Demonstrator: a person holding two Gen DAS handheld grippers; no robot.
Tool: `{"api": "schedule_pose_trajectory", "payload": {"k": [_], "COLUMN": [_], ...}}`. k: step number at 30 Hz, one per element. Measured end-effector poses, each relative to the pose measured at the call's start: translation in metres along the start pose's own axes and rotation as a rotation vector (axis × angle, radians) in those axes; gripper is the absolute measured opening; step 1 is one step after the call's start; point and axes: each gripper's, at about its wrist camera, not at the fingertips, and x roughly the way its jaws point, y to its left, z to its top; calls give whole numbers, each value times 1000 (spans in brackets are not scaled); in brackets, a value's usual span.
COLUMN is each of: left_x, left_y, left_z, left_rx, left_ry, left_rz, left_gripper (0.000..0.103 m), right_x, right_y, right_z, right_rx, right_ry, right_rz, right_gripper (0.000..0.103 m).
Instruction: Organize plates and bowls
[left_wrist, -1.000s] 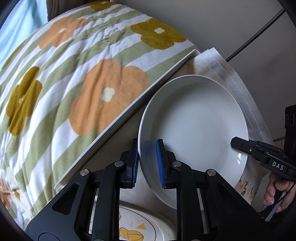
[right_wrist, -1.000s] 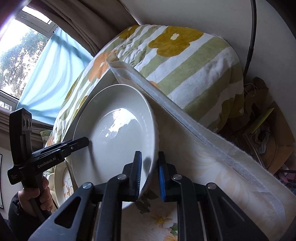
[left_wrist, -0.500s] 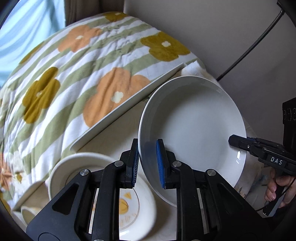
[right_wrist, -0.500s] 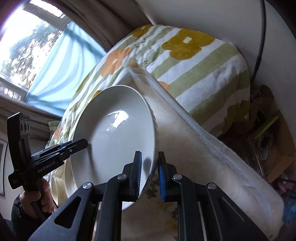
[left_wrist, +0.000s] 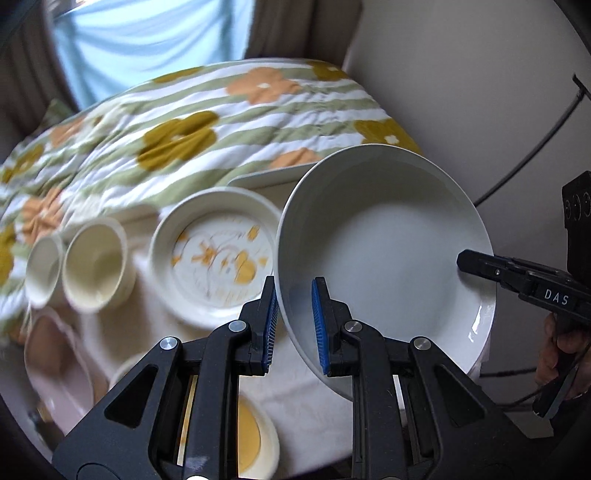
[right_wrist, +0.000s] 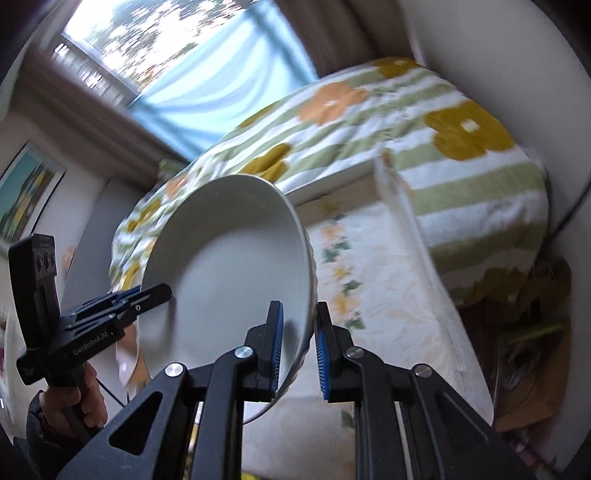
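I pinch the white plate (left_wrist: 384, 251) by opposite rims, left tongs (left_wrist: 293, 325) and right tongs (right_wrist: 299, 347) both clamped, lifting it tilted above the patterned plate (left_wrist: 216, 254) beside my left tongs.

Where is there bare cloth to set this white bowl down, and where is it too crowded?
The white bowl is held by both grippers. Free: the floral tablecloth right of the bowl, bordered by the striped quilt and the table's right edge. Crowded: the left side, where the patterned plate, two cream cups and a pink dish sit close together.
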Motion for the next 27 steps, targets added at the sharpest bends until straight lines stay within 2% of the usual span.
{"api": "schedule_pose_trajectory", "payload": {"k": [8,17,21,27], "left_x": [-46,-50,-38,-12], "left_y": [49,118,141,167], "left_z": [-96,-176,-195,-201], "left_rx": [-217,-354,-396,-412], "left_ry": [-4,42,61,91], "left_rz": [86,114,114,88], "left_gripper": [16,16,16,16], "right_x": [22,77,100,125], "right_y": [49,102,118,134], "right_z": [-33,-73,-89,-101], "right_rx": [-134,-199,-217,-229], "right_ry": [107,210,250,278], "right_rz": [91,131,122,75], "right_gripper": [15,15,15,15]}}
